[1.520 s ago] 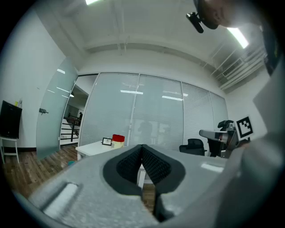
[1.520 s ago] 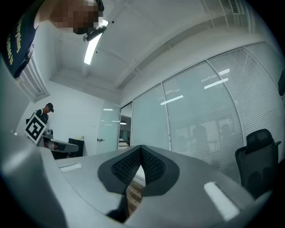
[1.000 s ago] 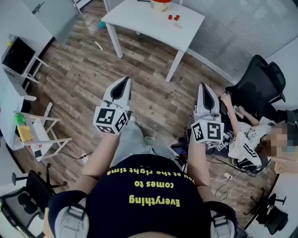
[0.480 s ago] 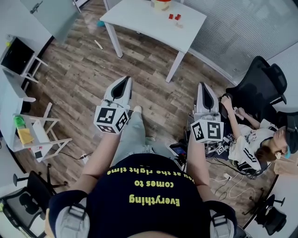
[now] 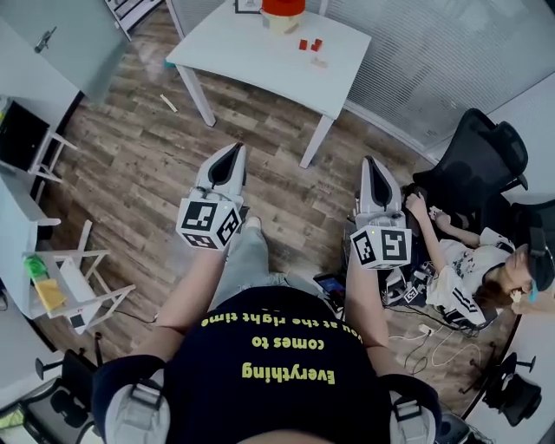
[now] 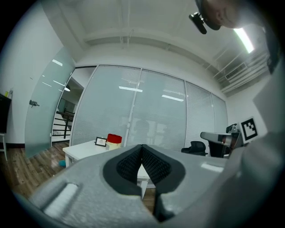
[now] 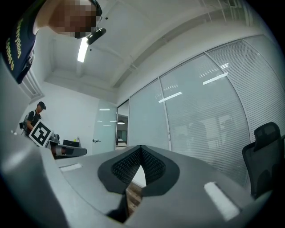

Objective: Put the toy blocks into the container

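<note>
Head view: white tabletop (image 5: 251,52) at twelve o'clock, well apart from left claw (image 5: 232,150) and right claw (image 5: 371,162). On it lie red toy blocks (image 5: 310,44), too small to count surely, near the red-lidded container (image 5: 283,9), cut off by the top edge. Left gripper view: jaws pressed together, empty; container (image 6: 114,139) at ten o'clock. Right gripper view: jaws together, empty; blocks hidden.
</note>
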Demonstrator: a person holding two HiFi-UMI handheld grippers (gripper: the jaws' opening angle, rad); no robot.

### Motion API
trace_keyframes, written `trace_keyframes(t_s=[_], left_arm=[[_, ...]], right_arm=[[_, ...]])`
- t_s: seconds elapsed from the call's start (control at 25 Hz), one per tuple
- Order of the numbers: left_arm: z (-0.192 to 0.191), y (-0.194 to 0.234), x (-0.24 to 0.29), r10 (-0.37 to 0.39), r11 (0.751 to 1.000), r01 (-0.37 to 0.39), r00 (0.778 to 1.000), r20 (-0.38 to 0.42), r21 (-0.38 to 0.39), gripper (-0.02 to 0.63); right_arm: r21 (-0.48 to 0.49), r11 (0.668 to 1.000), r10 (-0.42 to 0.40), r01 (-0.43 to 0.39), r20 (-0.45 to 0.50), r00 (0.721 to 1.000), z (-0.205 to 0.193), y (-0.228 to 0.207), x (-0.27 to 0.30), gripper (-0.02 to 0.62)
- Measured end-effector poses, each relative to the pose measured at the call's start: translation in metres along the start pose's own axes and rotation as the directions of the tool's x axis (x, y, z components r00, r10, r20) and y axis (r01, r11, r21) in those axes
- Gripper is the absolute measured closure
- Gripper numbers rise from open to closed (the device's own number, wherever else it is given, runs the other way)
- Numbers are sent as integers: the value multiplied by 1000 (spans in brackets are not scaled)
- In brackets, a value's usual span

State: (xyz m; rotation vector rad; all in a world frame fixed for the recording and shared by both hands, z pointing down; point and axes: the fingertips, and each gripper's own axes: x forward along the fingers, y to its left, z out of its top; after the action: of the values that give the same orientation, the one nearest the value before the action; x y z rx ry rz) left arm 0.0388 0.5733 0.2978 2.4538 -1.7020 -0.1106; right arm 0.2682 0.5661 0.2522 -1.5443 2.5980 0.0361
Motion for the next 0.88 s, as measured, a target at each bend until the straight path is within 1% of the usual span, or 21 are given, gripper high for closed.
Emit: trace_keyframes(t_s=[0.12, 0.4, 0.88], left_arm=[[8, 11, 29, -32, 999, 32, 999, 1, 4, 606], [19, 53, 83, -74, 997, 74, 997, -10, 5, 606], [27, 125, 154, -131, 991, 131, 991, -28, 1, 606]], right_arm=[[-6, 1000, -13, 13, -5, 1000, 2, -4, 26, 591], [-11, 998, -58, 58, -5, 998, -2, -12, 83, 591], [-21, 992, -124, 124, -2, 992, -12, -17, 172, 591]])
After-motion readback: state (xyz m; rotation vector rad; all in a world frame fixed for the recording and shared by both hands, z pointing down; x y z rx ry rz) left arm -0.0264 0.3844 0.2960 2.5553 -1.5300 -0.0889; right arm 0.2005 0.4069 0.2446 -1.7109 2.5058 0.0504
